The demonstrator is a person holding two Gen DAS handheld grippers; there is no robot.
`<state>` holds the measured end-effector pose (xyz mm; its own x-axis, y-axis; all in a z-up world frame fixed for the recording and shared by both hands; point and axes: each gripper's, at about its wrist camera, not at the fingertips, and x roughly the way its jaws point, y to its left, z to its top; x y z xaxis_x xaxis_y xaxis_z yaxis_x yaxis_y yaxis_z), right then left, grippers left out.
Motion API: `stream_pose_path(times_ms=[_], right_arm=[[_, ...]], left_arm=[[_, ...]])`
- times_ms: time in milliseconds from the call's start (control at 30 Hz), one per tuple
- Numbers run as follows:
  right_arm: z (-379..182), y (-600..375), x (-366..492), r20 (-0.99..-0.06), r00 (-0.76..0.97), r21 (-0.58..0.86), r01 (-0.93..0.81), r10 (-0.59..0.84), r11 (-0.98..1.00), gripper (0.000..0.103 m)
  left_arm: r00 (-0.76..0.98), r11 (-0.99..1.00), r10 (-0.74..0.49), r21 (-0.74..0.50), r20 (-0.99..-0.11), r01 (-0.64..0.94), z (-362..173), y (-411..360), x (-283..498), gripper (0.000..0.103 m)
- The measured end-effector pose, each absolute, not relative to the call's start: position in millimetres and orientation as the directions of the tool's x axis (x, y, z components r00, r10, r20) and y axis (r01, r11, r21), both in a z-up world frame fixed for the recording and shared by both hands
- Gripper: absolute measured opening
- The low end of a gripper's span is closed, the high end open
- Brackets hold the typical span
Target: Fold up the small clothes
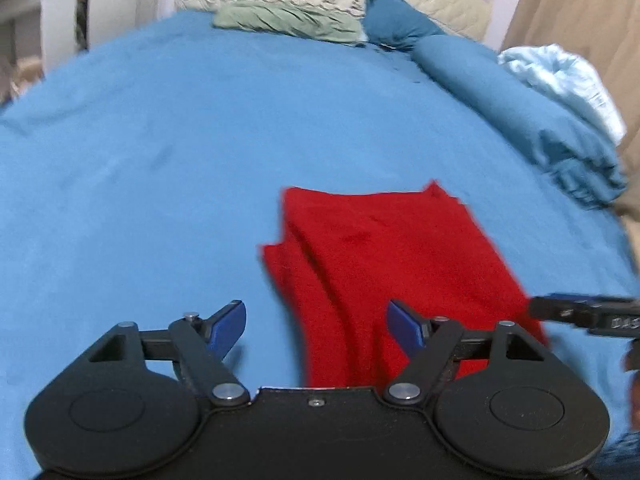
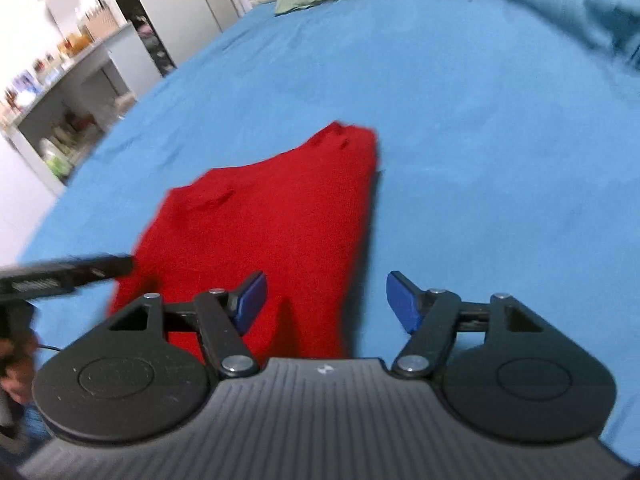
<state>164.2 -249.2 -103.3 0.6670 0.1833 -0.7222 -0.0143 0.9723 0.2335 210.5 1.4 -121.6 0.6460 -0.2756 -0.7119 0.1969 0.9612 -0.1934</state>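
Both tongs point(image 1: 316, 326) point(image 2: 326, 300) agape over red garment point(image 1: 384, 264)

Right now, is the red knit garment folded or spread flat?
Folded. The red knit garment lies on the blue bedsheet with stacked layers stepping along its left edge. Both grippers are open, holding nothing.

Near end of the red garment point(image 1: 384, 264) was hidden under my left gripper point(image 1: 316, 326), my right gripper point(image 2: 326, 300) covered its hem too, shelf clutter point(image 2: 60, 136) was too blurred to identify, blue duvet point(image 2: 580, 4) was smeared.
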Motion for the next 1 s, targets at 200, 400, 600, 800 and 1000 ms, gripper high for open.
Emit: stream_pose_path(times_ms=[200,400,600,800,1000], right_arm=[[-133.8,-256.3,172.8,-0.755,0.647,0.156,0.026,0.102,0.987,0.082],[-146.7,-261.7,170.1,-0.745,0.657,0.193,0.054,0.111,0.980,0.082],[-104.5,-258.8,150.5,-0.711,0.698,0.176,0.051,0.091,0.983,0.083],[-15.0,-251.4,102.1,-0.667,0.743,0.143,0.062,0.050,0.988,0.095],[52.4,-228.0,38.7,-0.650,0.760,0.072,0.083,-0.017,0.994,0.103]], left_arm=[[0.605,0.977,-0.204,-0.122,-0.770,0.174,-153.7,-5.9,227.1,0.081],[0.608,0.979,-0.189,-0.101,-0.771,0.176,-161.7,-9.4,229.3,0.082],[0.642,0.979,-0.167,-0.046,-0.748,0.200,-118.5,-11.0,207.4,0.077],[0.706,0.982,-0.156,-0.030,-0.690,0.187,-40.5,-6.0,149.4,0.085],[0.752,0.988,-0.129,-0.015,-0.647,0.156,20.1,-3.8,76.1,0.103]])
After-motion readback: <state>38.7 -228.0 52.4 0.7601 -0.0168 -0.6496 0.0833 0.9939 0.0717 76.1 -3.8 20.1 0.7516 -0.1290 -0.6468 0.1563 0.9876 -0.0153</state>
